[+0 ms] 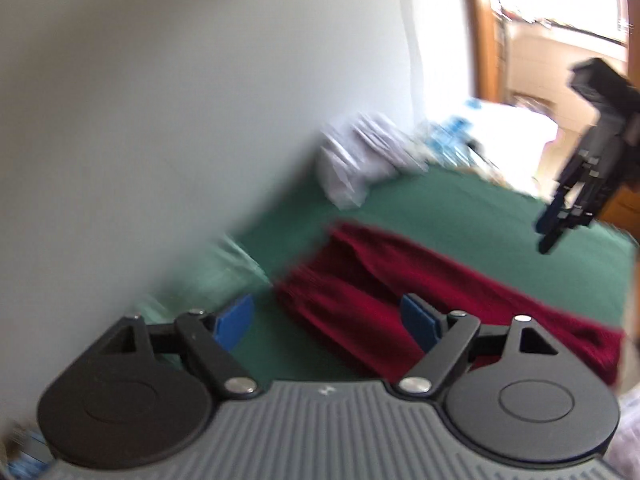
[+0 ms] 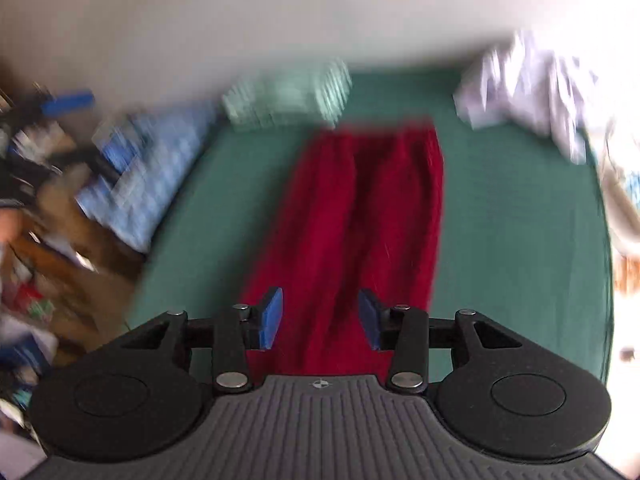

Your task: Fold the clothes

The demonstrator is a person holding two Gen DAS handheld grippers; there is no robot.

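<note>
Through my left wrist camera, my left hand-held gripper [image 1: 328,324] has its blue pads [image 1: 234,322] spread wide with nothing between them, held above the bed [image 1: 460,208], which is covered in a green sheet. The dark red garment [image 1: 360,292] lies flat on that sheet, running from just ahead of the pads off toward the right edge of the view; the right pad sits in front of the cloth, but I cannot tell whether it touches. A crumpled white bundle [image 1: 360,160] rests farther back against the pale wall [image 1: 180,100], well apart from the red cloth. My right hand-held gripper [image 1: 554,228] shows at the far right, hanging above the sheet with its fingers pointing down; blur keeps me from telling there how its jaws stand. Through my right wrist camera, the right hand-held gripper [image 2: 320,318] is plainly parted and empty, its blue pads [image 2: 270,318] framing the near end of the red garment [image 2: 360,208], which stretches straight away from me down the middle of the green bed [image 2: 520,220]. A folded pale green piece [image 2: 286,98] sits just beyond the garment's far end, a blue checked cloth [image 2: 148,176] lies at the left edge of the bed, and the white bundle [image 2: 528,84] sits at the far right.
</note>
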